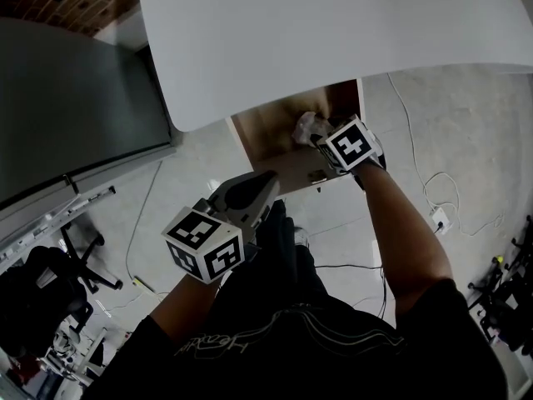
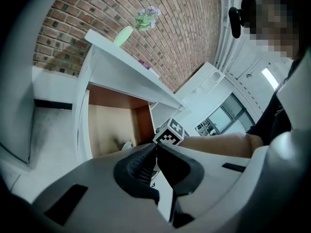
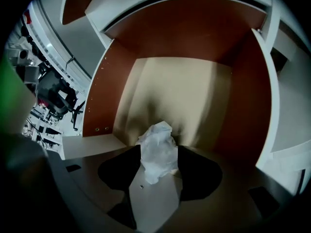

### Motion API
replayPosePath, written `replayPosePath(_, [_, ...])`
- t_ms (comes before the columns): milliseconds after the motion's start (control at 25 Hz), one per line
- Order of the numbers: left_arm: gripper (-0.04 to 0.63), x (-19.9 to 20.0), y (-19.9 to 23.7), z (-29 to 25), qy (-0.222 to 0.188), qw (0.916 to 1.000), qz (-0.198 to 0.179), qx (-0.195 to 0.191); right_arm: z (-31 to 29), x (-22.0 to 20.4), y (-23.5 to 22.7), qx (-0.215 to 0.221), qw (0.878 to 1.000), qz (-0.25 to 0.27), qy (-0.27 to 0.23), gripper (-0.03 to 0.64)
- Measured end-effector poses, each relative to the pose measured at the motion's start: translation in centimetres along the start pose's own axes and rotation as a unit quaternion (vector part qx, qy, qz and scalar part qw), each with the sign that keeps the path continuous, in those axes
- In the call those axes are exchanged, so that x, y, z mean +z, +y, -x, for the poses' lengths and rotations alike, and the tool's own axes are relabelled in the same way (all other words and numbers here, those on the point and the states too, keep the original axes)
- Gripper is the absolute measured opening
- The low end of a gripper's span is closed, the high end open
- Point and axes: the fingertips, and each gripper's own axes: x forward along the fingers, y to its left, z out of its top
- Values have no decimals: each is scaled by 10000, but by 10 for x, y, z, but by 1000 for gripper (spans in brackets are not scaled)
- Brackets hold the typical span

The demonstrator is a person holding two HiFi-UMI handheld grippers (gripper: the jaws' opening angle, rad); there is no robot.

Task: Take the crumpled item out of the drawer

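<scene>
- The right claw (image 3: 158,150) has its jaws closed partway onto the crumpled white item (image 3: 157,139), one jaw pressing each side of it.
- The item's top bulges out past the jaw tips, and its lower end hangs back between the jaws.
- Just beyond the tips lies the open drawer (image 3: 243,106), with a tan floor and reddish-brown walls around the claw. Whether the item touches that floor cannot be told.
- Above the claw, the white desk top (image 1: 333,40) overhangs the drawer.
- The left claw (image 2: 155,148) has its jaws together with nothing between them. It hangs well back from the drawer's front, over the pale floor (image 1: 191,165), and points towards the right claw.
</scene>
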Motion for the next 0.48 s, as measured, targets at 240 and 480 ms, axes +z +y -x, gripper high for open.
replayPosePath(240, [28,-4,12,0,-8,9999,83,74,-22,-1,1,-25,9990,98,443,225])
replayPosePath(480, [28,-7,20,0,-34,9998,147,135,-38,-2,1,51,9977,148,652,225])
